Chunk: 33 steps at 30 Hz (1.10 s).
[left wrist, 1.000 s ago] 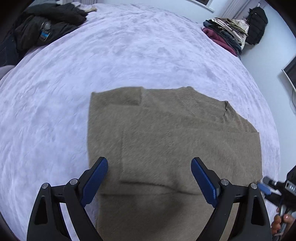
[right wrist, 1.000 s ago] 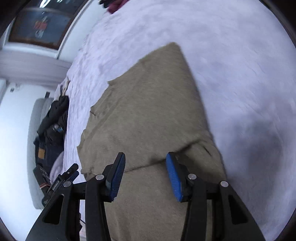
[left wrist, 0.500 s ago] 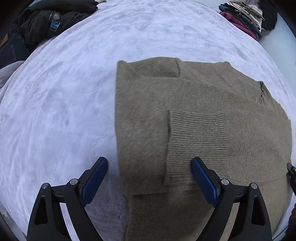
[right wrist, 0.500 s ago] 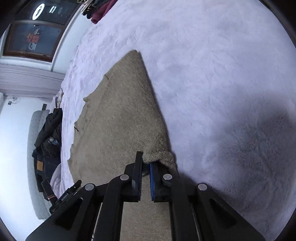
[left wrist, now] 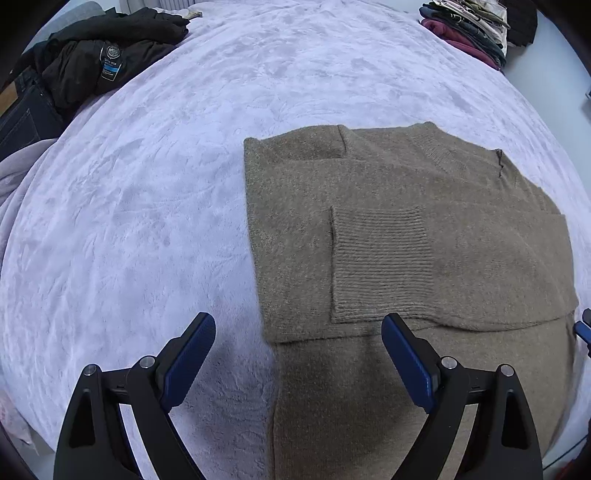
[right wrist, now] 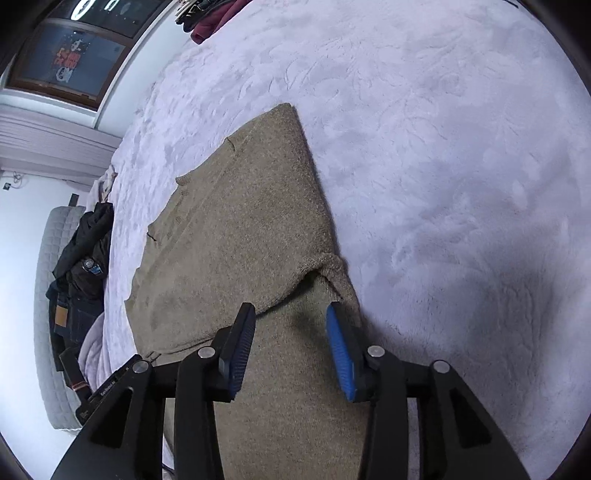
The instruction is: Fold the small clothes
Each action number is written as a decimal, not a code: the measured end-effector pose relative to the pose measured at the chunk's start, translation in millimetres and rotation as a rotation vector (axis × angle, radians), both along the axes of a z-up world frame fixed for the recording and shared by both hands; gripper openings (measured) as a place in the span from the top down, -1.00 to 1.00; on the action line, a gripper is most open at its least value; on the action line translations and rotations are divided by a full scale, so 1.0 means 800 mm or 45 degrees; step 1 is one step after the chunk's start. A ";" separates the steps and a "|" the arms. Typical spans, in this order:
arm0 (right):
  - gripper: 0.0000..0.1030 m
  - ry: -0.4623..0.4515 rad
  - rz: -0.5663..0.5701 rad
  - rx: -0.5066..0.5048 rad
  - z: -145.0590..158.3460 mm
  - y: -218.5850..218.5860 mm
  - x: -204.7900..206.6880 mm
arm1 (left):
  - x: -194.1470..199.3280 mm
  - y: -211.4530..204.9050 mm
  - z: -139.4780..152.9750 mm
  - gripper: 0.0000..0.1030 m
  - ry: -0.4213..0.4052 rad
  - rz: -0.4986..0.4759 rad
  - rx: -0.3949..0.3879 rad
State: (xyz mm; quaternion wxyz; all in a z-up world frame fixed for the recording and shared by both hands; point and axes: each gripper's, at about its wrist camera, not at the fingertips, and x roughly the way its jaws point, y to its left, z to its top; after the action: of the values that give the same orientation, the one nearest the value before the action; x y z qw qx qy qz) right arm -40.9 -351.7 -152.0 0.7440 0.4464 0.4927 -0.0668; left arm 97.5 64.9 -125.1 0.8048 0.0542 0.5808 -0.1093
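An olive-brown knit sweater [left wrist: 388, 240] lies flat on the lilac bedspread [left wrist: 166, 184], both sleeves folded across its body, a ribbed cuff [left wrist: 380, 262] on top. My left gripper [left wrist: 299, 354] is open and empty, hovering over the sweater's left edge near the folded part's lower edge. In the right wrist view the sweater [right wrist: 236, 229] runs away from me. My right gripper [right wrist: 290, 347] is open and empty, just above the sweater's right edge, where a folded corner [right wrist: 325, 266] is slightly lifted and rumpled.
A black jacket and dark jeans [left wrist: 92, 62] lie at the bed's far left, also seen in the right wrist view [right wrist: 81, 266]. A stack of folded clothes [left wrist: 469, 26] sits at the far right corner. A grey padded headboard [right wrist: 48, 295] stands beside the bed.
My right gripper was shut on the sweater's right edge half a second ago and has opened, letting the fold go. My left gripper stayed open and shifted left along the sweater.
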 end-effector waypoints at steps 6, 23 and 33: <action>0.15 -0.055 0.038 -0.126 0.021 -0.025 0.039 | 0.033 -0.012 0.013 -0.79 -0.020 0.020 -0.087; 0.75 -0.270 -0.064 0.382 -0.050 -0.127 0.119 | 0.050 -0.061 -0.039 -0.87 0.027 -0.032 -0.064; 0.71 0.015 0.100 -0.217 -0.027 -0.096 0.140 | 0.047 -0.065 -0.027 -0.91 0.004 -0.049 -0.031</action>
State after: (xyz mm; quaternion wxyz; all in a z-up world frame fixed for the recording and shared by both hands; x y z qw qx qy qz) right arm 71.3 -428.5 -173.9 0.7784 0.3614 0.5067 -0.0817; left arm 135.4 13.2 -146.5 0.8023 0.0556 0.5795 -0.1320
